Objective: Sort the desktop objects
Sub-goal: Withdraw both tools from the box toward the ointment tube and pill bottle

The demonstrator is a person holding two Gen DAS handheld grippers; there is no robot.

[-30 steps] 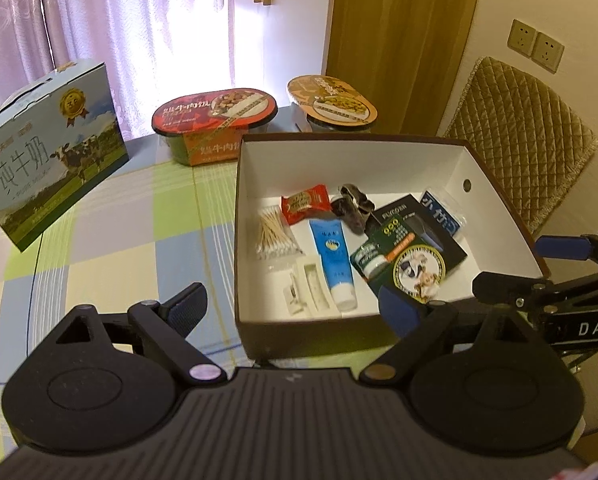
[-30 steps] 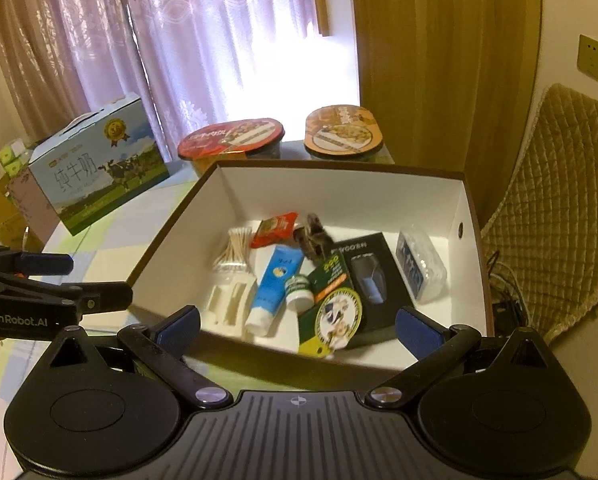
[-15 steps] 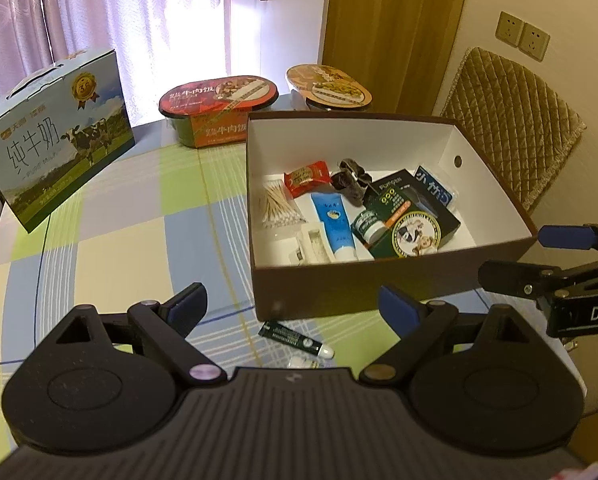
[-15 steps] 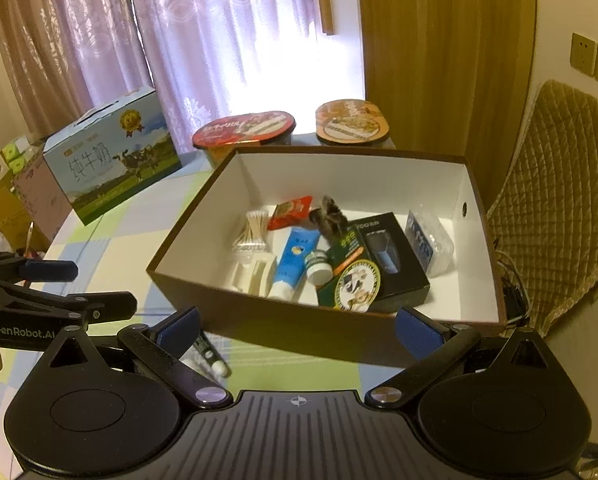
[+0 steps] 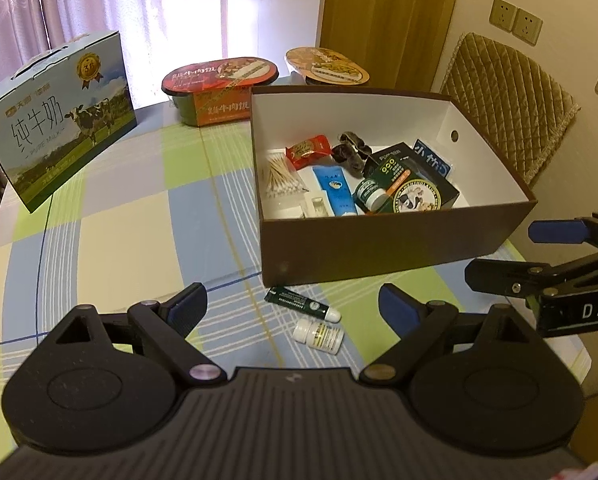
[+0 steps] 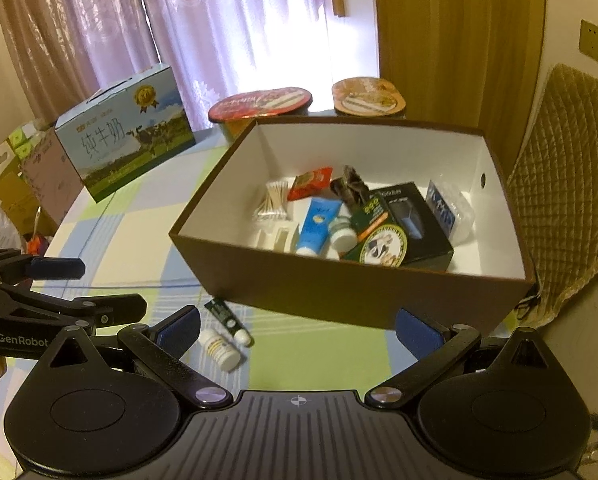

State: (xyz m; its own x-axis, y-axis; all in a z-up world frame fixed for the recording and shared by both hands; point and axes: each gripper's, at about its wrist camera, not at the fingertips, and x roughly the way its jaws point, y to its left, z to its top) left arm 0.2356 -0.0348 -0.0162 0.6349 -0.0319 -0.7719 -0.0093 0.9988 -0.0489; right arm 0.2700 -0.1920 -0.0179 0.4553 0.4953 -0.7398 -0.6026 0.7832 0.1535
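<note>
- My left gripper (image 5: 293,306) hangs above the near edge of the table, its blue-padded fingers (image 5: 189,304) spread wide with nothing between them.
- My right gripper (image 6: 297,330) is likewise spread apart and empty, beside the left one (each shows at the edge of the other's view).
- Just ahead of both, on the checked tablecloth (image 5: 111,216), lie a small white pill bottle (image 5: 318,334) on its side and a dark green tube (image 5: 302,303) with a white cap, close together, possibly touching.
- Right behind them stands the brown box (image 5: 379,242), open-topped and white inside.
- Inside it: cotton swabs (image 5: 281,178), a blue tube (image 5: 336,190), a red packet (image 5: 309,151), a black carton (image 6: 413,220) and more, too jumbled to name surely.
- Further back sit a milk carton (image 5: 57,118) and two lidded meal bowls (image 5: 220,90).
</note>
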